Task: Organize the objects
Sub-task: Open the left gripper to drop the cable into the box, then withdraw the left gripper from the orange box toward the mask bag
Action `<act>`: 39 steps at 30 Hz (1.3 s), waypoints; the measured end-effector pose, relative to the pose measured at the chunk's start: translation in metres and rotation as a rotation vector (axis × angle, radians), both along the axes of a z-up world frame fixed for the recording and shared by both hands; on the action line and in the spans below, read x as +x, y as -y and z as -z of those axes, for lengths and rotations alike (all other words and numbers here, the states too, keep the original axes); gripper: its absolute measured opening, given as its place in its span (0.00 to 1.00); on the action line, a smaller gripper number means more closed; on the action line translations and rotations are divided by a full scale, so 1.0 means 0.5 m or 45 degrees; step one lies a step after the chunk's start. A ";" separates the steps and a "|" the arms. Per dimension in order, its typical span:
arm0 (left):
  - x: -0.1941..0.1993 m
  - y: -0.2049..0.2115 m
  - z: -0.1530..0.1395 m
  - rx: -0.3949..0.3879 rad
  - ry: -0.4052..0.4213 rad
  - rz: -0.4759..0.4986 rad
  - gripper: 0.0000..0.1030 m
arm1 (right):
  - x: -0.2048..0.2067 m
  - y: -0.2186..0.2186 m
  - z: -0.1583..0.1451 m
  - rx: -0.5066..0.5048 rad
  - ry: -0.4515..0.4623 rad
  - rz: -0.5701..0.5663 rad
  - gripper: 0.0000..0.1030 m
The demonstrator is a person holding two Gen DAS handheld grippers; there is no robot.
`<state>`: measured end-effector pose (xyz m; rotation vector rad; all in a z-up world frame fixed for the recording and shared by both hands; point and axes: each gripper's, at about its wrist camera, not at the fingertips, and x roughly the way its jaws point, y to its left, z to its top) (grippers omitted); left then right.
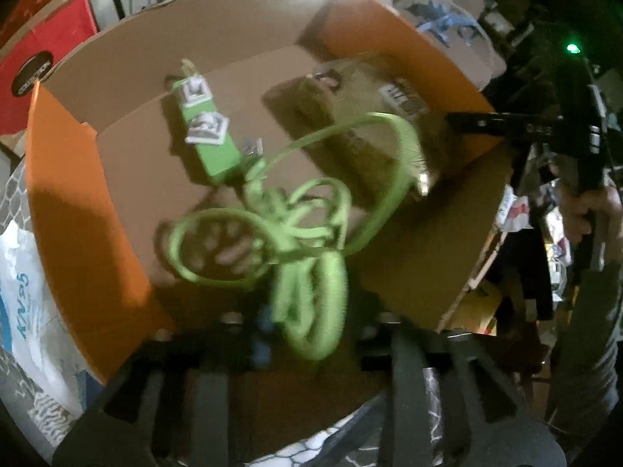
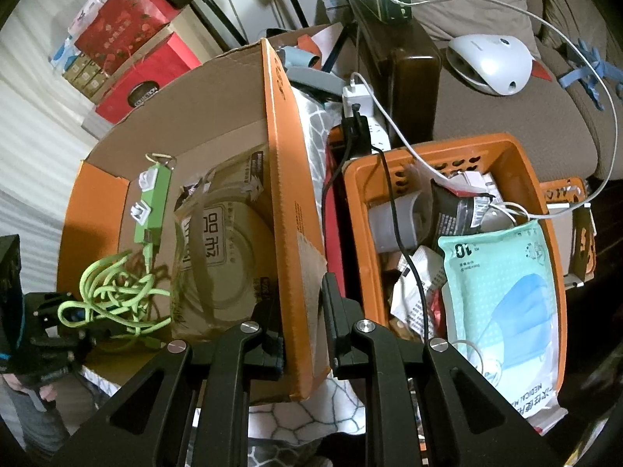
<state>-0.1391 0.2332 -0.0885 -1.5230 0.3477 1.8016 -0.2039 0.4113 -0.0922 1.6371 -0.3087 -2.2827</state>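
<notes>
An open orange cardboard box (image 1: 74,210) (image 2: 288,202) holds a green power bank (image 1: 206,124) (image 2: 150,210) and a clear packet (image 2: 226,257). A tangled green cable (image 1: 307,233) (image 2: 113,299) runs from the power bank. My left gripper (image 1: 307,334) (image 2: 74,319) is shut on the cable bundle and holds it just above the box floor. My right gripper (image 2: 303,323) straddles the box's right wall, jaws apart on either side; it also shows in the left wrist view (image 1: 502,124).
An orange basket (image 2: 525,179) to the right of the box holds a mask pack (image 2: 502,284), sachets and cables. A white power strip (image 2: 362,116), a white device (image 2: 490,62) on a brown sofa and red boxes (image 2: 136,66) stand behind.
</notes>
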 end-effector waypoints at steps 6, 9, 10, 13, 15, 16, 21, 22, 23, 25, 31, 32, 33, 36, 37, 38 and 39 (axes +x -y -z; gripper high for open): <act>0.005 0.010 -0.057 0.073 -0.032 -0.022 0.74 | -0.001 -0.001 -0.001 0.000 0.002 0.002 0.14; 0.005 0.024 -0.091 0.117 -0.038 -0.036 0.78 | -0.001 -0.001 -0.001 0.000 0.002 0.002 0.14; 0.004 0.030 -0.102 0.125 -0.036 -0.039 0.82 | -0.001 -0.001 -0.001 0.000 0.002 0.002 0.14; -0.001 0.045 -0.122 0.137 -0.029 -0.062 0.83 | -0.001 -0.001 -0.001 0.002 0.002 0.001 0.14; -0.004 0.058 -0.138 0.144 -0.051 -0.080 0.83 | -0.001 -0.001 -0.001 0.000 0.002 0.002 0.14; -0.006 0.067 -0.146 0.153 -0.061 -0.090 0.83 | -0.001 -0.001 -0.001 0.000 0.002 0.002 0.14; -0.024 0.120 -0.176 0.171 -0.115 -0.169 0.85 | -0.001 -0.001 -0.001 0.002 0.002 0.002 0.14; -0.028 0.132 -0.178 0.170 -0.130 -0.187 0.85 | -0.001 -0.001 -0.001 0.002 0.002 0.001 0.14; -0.033 0.145 -0.182 0.170 -0.141 -0.204 0.86 | -0.001 -0.001 -0.001 0.001 0.002 0.002 0.14; -0.045 0.178 -0.184 0.176 -0.157 -0.248 0.89 | -0.001 -0.001 -0.001 0.001 0.002 0.002 0.14; -0.094 0.298 -0.163 0.156 -0.173 -0.432 0.89 | -0.001 -0.002 -0.001 0.003 0.002 0.002 0.14; -0.099 0.310 -0.157 0.148 -0.174 -0.454 0.89 | -0.001 -0.003 -0.001 0.004 0.003 0.002 0.14; -0.106 0.327 -0.150 0.136 -0.179 -0.482 0.89 | -0.001 -0.002 -0.001 0.003 0.003 0.003 0.14; -0.126 0.374 -0.129 0.109 -0.194 -0.564 0.90 | -0.001 -0.002 -0.001 0.003 0.002 0.003 0.14; -0.132 0.390 -0.122 0.116 -0.188 -0.592 0.91 | -0.001 -0.002 -0.001 0.002 0.002 0.003 0.14; -0.135 0.403 -0.116 0.123 -0.179 -0.614 0.92 | -0.001 -0.002 -0.001 0.002 0.003 0.003 0.14; -0.139 0.415 -0.110 0.129 -0.168 -0.635 0.95 | -0.001 -0.002 -0.001 0.002 0.002 0.003 0.14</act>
